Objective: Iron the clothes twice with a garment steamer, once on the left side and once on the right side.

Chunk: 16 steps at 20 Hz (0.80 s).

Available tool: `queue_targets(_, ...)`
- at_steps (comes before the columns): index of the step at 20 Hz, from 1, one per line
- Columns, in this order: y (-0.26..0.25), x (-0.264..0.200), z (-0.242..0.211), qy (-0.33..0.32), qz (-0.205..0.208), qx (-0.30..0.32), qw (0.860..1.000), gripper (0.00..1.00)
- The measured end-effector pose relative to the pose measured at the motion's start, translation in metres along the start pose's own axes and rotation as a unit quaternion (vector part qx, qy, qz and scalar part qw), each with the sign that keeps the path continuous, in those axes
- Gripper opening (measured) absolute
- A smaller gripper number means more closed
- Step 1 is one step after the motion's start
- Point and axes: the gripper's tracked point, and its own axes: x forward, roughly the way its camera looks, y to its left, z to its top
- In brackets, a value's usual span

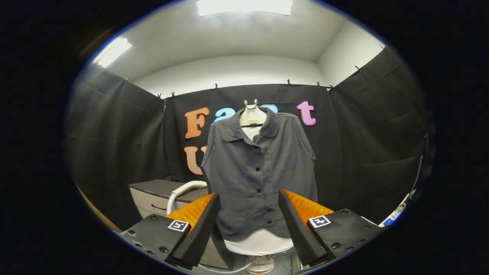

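1. The gripper [249,214] was spread wide with nothing between its fingers, pointed straight at the shirt [259,172]
2. The dark grey button-up shirt hung on a pale mannequin torso [253,114], well beyond the fingertips and upright, its front facing the gripper
3. A white curved piece, which I took to be the garment steamer's handle or hose [183,191], lay on a low cabinet [153,194] beside the mannequin, off to the left of the shirt and apart from it
4. Judged from this, the task had barely started: the steamer was not in the gripper, and neither the left nor the right side of the shirt showed any sign of a pass
5. Left to do: take up the steamer, run it down one side, then the other
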Motion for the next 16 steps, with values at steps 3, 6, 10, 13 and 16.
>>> queue_targets(3,0.004,-0.001,-0.005,0.004,-0.001,0.0,1.0,0.98)
queue_targets(6,0.008,0.005,-0.006,0.008,-0.002,-0.01,1.0,0.98)
queue_targets(10,0.035,0.025,-0.006,0.006,0.014,-0.005,1.0,0.98)
queue_targets(13,0.083,0.045,-0.008,0.008,0.066,0.015,0.998,0.98)
queue_targets(16,0.128,0.064,-0.004,0.006,0.105,0.031,0.994,0.98)
